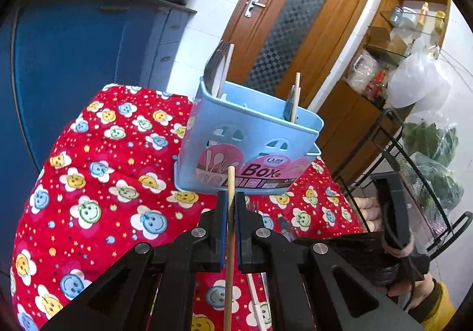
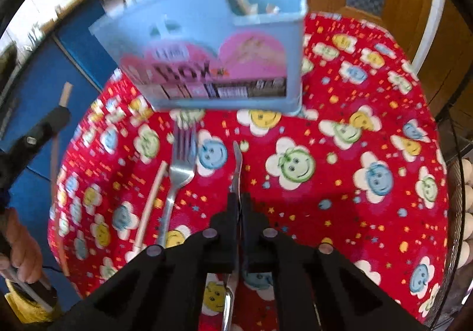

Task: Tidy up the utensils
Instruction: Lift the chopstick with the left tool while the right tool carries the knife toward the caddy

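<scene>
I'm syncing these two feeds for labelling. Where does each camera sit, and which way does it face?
Left wrist: on the left gripper, facing the blue utensil box; fingers clamp a chopstick; right hand visible.
Right wrist: on the right gripper, angled down at the red cloth, gripping a knife; fork alongside.
Shared: box, cloth.

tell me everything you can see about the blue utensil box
The blue utensil box looks like light-blue plastic, with cut-out holes in its front wall and a pink label reading "Box" with pictured utensils. It stands upright on the red smiley-flower cloth, open at the top. Fork heads and something pale and flat rise from one end; a wooden chopstick and another fork stand at the other. In the right wrist view it is motion-blurred. Neither gripper touches it.
</scene>
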The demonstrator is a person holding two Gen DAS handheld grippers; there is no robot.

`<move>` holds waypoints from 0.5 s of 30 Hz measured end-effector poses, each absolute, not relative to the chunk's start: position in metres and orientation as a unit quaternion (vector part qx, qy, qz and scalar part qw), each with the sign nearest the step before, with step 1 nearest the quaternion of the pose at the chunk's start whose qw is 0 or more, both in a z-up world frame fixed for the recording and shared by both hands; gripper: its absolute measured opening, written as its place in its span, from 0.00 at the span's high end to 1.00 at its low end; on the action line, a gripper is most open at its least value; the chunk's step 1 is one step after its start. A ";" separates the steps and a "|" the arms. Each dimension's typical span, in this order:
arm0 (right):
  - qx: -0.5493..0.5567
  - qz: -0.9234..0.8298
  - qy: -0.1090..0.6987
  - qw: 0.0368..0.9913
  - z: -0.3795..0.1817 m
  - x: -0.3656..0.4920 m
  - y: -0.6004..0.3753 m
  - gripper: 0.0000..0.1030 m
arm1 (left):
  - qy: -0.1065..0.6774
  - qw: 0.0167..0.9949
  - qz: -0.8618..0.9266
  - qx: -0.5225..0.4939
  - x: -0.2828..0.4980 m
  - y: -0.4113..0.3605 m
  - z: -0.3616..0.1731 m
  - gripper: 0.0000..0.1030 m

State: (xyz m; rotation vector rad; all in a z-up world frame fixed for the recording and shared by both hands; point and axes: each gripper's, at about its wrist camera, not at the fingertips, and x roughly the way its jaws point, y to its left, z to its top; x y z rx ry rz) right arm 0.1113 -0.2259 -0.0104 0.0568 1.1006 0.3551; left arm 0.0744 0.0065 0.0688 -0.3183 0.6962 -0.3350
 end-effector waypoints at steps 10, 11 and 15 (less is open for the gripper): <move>0.060 0.161 0.362 0.916 0.067 0.083 -0.253 0.97 | 0.288 0.931 -0.164 -0.151 0.088 -0.009 0.098 0.96; 0.061 0.158 0.352 0.921 0.072 0.083 -0.251 0.97 | 0.283 0.933 -0.162 -0.152 0.090 -0.009 0.102 0.96; 0.067 0.137 0.299 0.942 0.093 0.077 -0.265 0.97 | 0.262 0.941 -0.154 -0.150 0.100 -0.013 0.117 0.96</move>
